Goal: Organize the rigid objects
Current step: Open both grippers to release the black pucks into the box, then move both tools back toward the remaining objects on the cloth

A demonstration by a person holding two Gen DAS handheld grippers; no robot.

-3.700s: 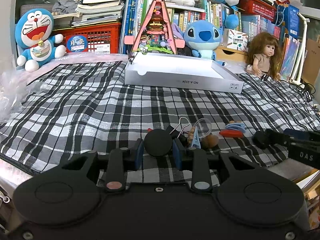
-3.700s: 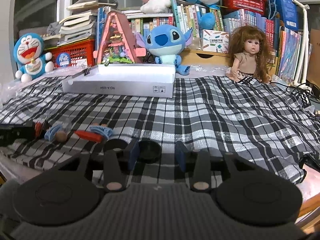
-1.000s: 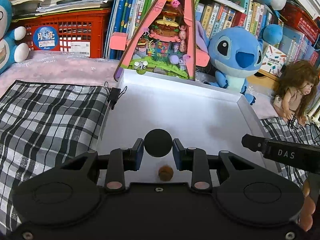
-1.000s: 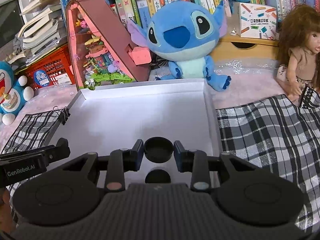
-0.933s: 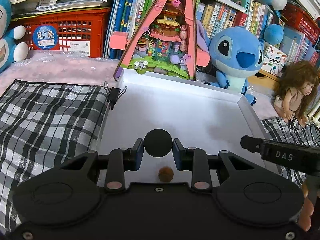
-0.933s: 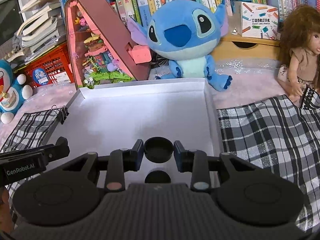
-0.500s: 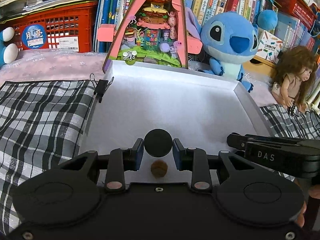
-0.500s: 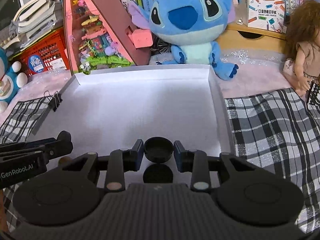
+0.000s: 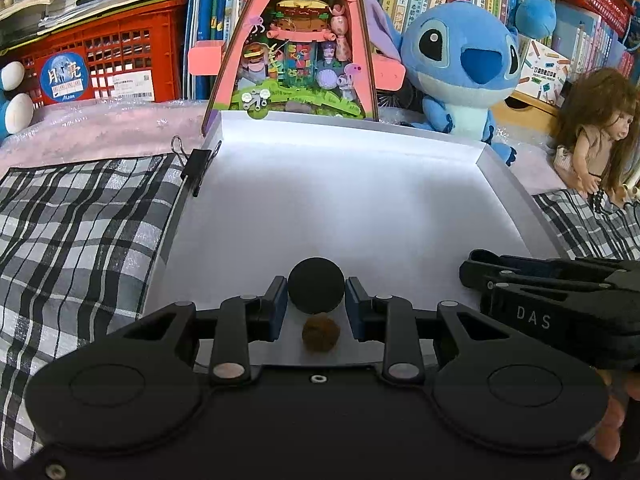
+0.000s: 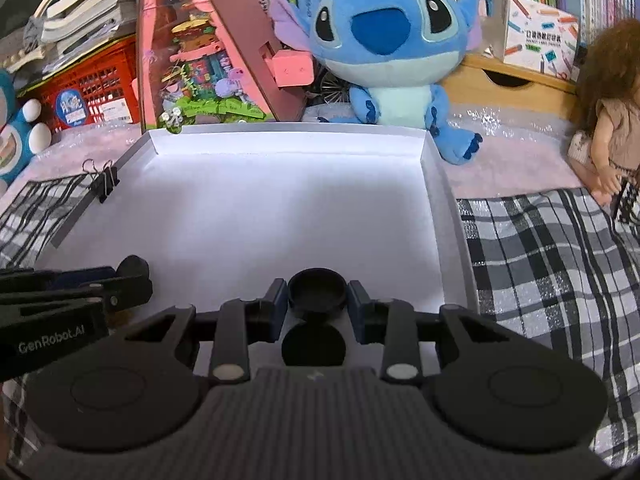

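A white shallow box lies on the plaid cloth; it also shows in the right wrist view. My left gripper is shut on a black round disc low over the box's near part. A small brown ball lies in the box just under it. My right gripper is shut on a black round cap over the box's near edge. A second black disc lies in the box below the cap. Each gripper shows at the side of the other's view.
A black binder clip grips the box's left wall. Behind the box stand a pink triangular toy house, a blue plush, a doll, a red crate and bookshelves. Plaid cloth flanks the box.
Both grippers carried their black pieces from the cloth's front to the box. In the last second they moved lower and closer over the box floor, still shut.
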